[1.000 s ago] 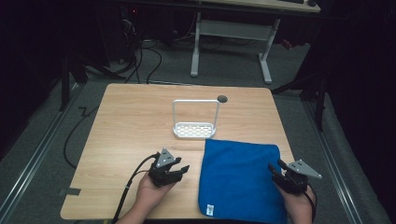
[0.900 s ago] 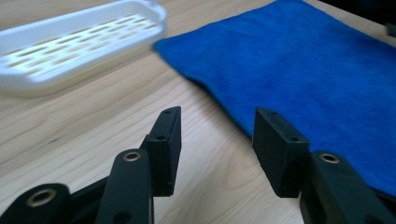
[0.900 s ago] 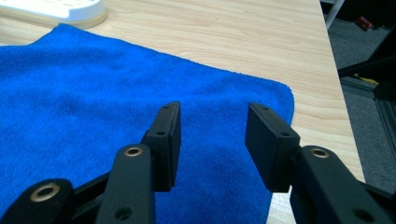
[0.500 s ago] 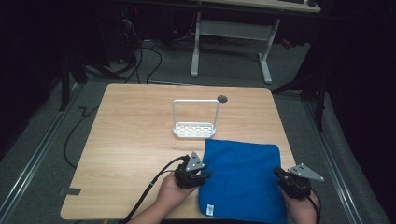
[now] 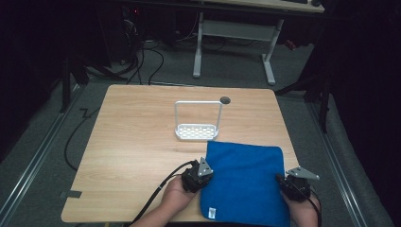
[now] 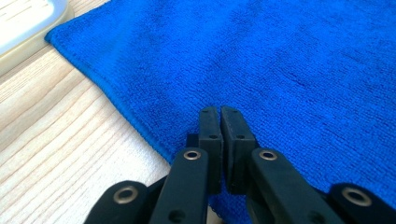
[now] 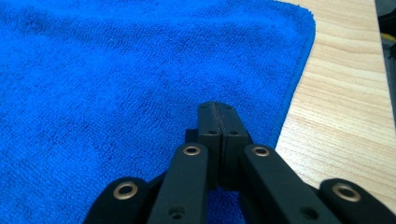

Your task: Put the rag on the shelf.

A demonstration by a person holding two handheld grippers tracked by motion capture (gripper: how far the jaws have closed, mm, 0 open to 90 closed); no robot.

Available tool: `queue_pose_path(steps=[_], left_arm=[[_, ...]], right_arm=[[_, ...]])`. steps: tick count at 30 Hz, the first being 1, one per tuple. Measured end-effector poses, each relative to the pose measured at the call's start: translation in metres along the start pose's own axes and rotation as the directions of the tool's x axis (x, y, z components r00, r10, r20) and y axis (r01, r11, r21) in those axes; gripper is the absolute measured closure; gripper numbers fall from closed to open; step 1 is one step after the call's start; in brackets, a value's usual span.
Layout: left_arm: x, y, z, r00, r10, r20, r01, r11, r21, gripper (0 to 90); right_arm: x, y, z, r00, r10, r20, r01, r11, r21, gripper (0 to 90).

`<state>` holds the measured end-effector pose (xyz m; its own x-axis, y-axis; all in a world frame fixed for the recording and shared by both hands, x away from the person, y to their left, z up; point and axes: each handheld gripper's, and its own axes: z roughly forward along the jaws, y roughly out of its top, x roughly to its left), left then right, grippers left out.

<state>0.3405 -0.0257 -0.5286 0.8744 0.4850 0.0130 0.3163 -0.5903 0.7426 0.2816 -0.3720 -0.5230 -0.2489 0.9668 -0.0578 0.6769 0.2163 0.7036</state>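
A blue towel [image 5: 243,182] lies flat on the front right of the wooden table [image 5: 137,156], with a small white tag near its front left corner. My left gripper [image 5: 206,170] sits at the towel's left edge. In the left gripper view its jaws [image 6: 219,113] are shut, with the tips just over the blue towel [image 6: 289,70] and no cloth visibly between them. My right gripper [image 5: 281,179] is at the towel's right edge. Its jaws [image 7: 217,107] are also shut over the towel [image 7: 116,79], close to the hem.
A white wire-handled rack [image 5: 197,124] stands just behind the towel's far left corner, and its edge [image 6: 28,23] shows in the left gripper view. A dark grommet hole [image 5: 225,100] lies near the table's far edge. Cables trail off the front left.
My left gripper has moved right, from the bare wood to the towel's left edge. My right gripper has shifted slightly forward at the right edge.
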Motion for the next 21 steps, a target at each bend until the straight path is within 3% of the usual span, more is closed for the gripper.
queue_pose_path(steps=[7, 12, 19, 20, 21], left_arm=[[0.005, -0.008, -0.009, 0.9997, -0.010, 0.023, 0.010, 0.9999, 0.003, 88.5], [0.013, -0.020, -0.024, 0.9979, -0.050, 0.041, 0.050, 0.9986, 0.015, 88.6], [0.020, -0.045, -0.055, 0.9966, -0.083, -0.003, 0.083, 0.9956, 0.043, 88.5], [0.024, -0.052, -0.063, 0.9946, -0.103, -0.013, 0.104, 0.9936, 0.046, 88.5], [0.025, -0.056, -0.067, 0.9929, -0.117, -0.018, 0.118, 0.9921, 0.043, 88.5]], right_arm=[[0.008, 0.001, 0.001, 0.9992, -0.024, -0.034, 0.023, 1.000, -0.004, 90.0], [0.029, 0.006, 0.004, 0.9932, -0.077, -0.087, 0.076, 0.997, -0.009, 90.0], [0.049, 0.019, 0.015, 0.9814, -0.131, -0.140, 0.131, 0.991, -0.011, 90.0], [0.057, 0.024, 0.020, 0.9733, -0.158, -0.167, 0.157, 0.987, -0.016, 90.0], [0.060, 0.026, 0.021, 0.9712, -0.163, -0.174, 0.162, 0.987, -0.019, 90.0]])
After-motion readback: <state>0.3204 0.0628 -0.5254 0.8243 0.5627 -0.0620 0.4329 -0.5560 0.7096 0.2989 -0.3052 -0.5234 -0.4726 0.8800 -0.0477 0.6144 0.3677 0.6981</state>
